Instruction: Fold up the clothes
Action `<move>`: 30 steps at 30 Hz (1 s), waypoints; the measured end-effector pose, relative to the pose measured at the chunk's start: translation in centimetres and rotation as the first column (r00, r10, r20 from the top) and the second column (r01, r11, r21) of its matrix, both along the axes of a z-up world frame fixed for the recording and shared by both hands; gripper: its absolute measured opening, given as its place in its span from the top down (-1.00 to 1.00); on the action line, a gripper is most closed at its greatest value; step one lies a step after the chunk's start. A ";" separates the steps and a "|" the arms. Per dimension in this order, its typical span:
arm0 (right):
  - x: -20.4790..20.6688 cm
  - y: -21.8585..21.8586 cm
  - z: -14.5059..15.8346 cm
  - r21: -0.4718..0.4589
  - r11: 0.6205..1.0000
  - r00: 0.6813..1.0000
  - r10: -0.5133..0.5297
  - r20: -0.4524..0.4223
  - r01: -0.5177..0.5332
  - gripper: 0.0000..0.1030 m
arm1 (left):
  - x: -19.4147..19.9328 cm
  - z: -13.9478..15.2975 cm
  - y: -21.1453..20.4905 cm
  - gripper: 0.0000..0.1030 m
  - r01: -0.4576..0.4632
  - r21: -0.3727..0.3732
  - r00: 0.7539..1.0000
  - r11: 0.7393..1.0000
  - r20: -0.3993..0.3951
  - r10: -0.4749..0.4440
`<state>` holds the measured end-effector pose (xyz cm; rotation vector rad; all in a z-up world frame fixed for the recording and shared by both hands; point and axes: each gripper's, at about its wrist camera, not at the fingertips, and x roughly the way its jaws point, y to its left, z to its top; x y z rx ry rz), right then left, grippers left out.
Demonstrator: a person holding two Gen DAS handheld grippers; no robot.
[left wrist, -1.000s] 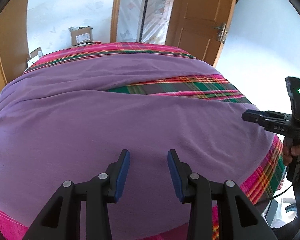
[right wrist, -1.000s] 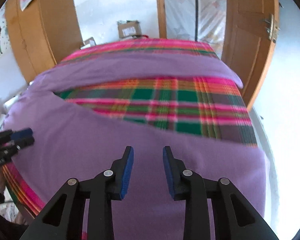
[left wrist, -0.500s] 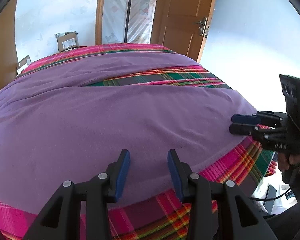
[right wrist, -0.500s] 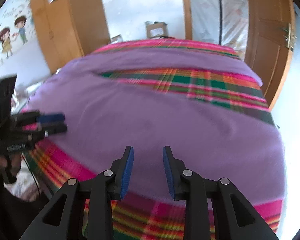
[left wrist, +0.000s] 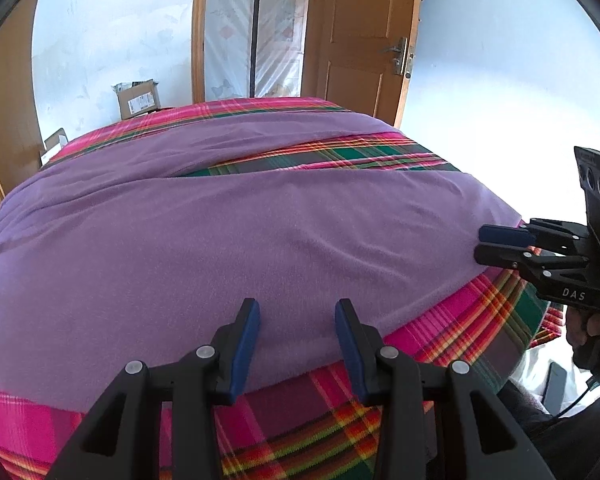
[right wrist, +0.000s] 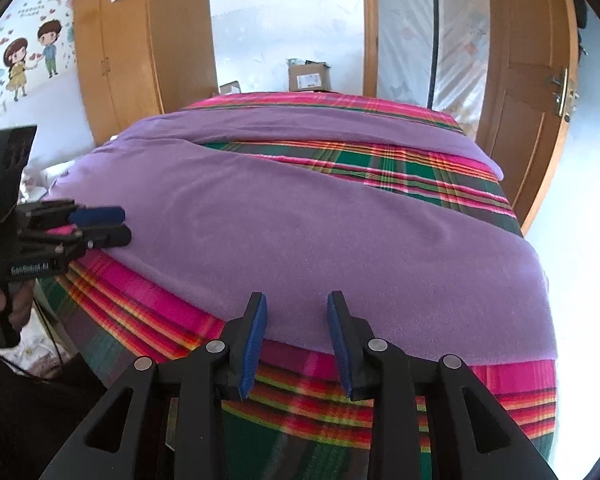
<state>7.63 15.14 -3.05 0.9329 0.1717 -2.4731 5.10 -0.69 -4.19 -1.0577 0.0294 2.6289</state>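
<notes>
Purple cloth [left wrist: 260,248] spread on plaid bed [left wrist: 320,412], near edge beneath both parted, empty jaws, right's opening.

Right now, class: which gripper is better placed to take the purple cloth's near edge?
Roughly equal: left gripper and right gripper, which is opening, both hover with empty jaws over the purple cloth's near edge.

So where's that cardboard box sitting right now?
The cardboard box sits beyond the far end of the bed, against the white back wall, between the wooden wardrobe and the plastic-covered doorway.
</notes>
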 end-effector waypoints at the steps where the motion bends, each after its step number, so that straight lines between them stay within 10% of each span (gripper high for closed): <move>1: 0.1 -0.3 0.2 -0.016 1.000 1.000 0.009 -0.003 -0.009 0.34 | 0.2 0.0 -0.2 0.21 -0.002 0.005 1.000 1.000 0.001 0.002; 17: -1.9 -2.7 0.3 -0.051 0.997 0.997 0.067 0.027 -0.066 0.32 | 0.8 0.2 -10.2 0.24 -0.319 0.048 0.948 0.947 0.030 0.317; 30: -5.1 -3.1 1.5 -0.049 0.998 0.998 0.036 0.045 -0.034 0.32 | -2.5 1.7 -11.4 0.31 -0.372 0.026 0.928 0.928 0.003 0.372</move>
